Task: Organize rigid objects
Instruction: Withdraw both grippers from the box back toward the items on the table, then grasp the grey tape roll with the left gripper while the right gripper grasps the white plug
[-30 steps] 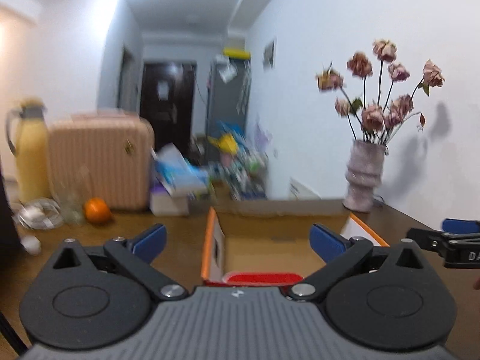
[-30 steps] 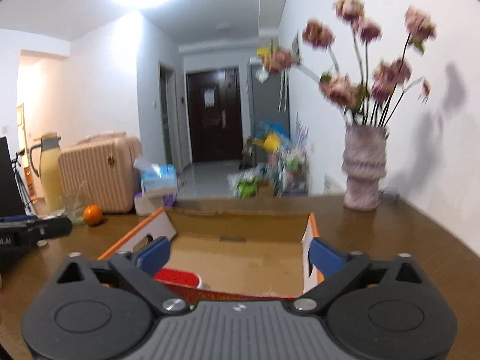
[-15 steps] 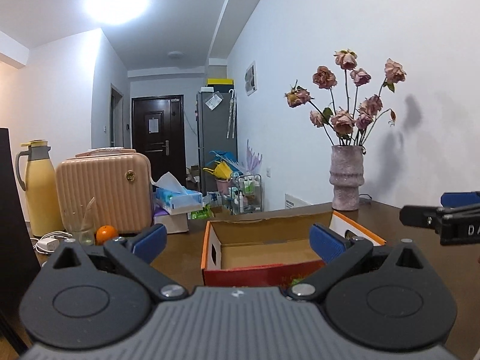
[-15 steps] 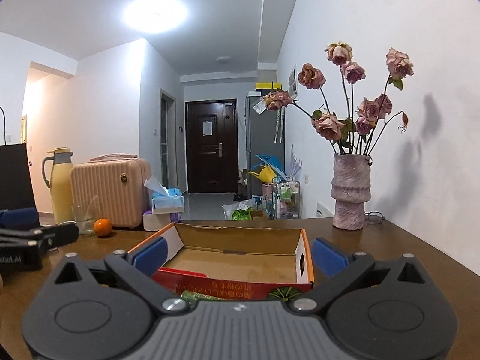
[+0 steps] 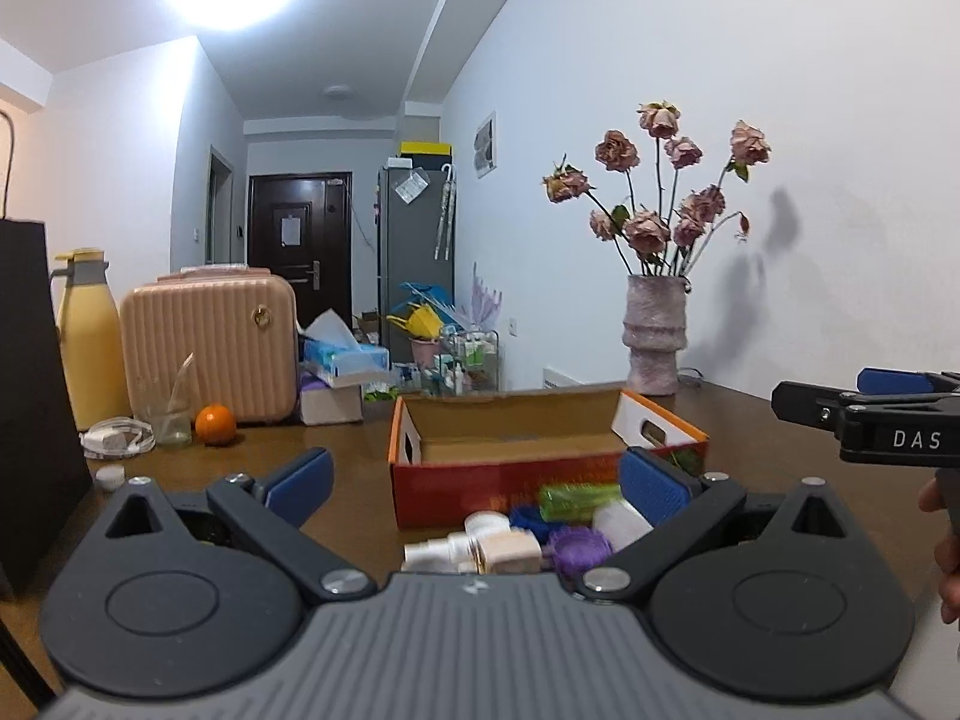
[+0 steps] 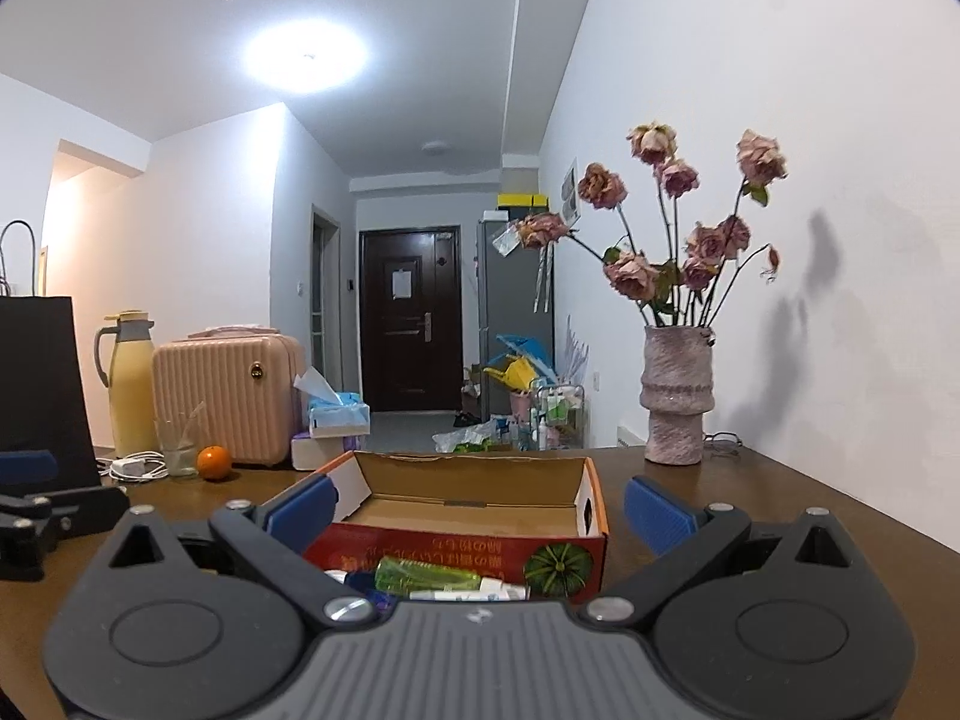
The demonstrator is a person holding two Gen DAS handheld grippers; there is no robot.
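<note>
Compared with half a second ago, both my cameras sit farther back from the cardboard box, so a heap of small things now shows at its near side: a green bottle, a white spray bottle, a purple spiky ball and a white cap, all lying on the tabletop just in front of the box's red wall. My left gripper has its jaws spread wide, blue pads apart, holding nothing and touching nothing; the heap lies below and between them. My right gripper is likewise wide apart and empty, with the green bottle visible low between its arms in the right wrist view. The box stands open-topped near the middle of the brown tabletop; its inside, as far as I see, shows bare cardboard. Toward the far left edge stand a pink suitcase, a yellow jug, an orange and a tissue box. A vase of dried roses stands at the far right edge by the white wall, with a dark door down the hallway.
</note>
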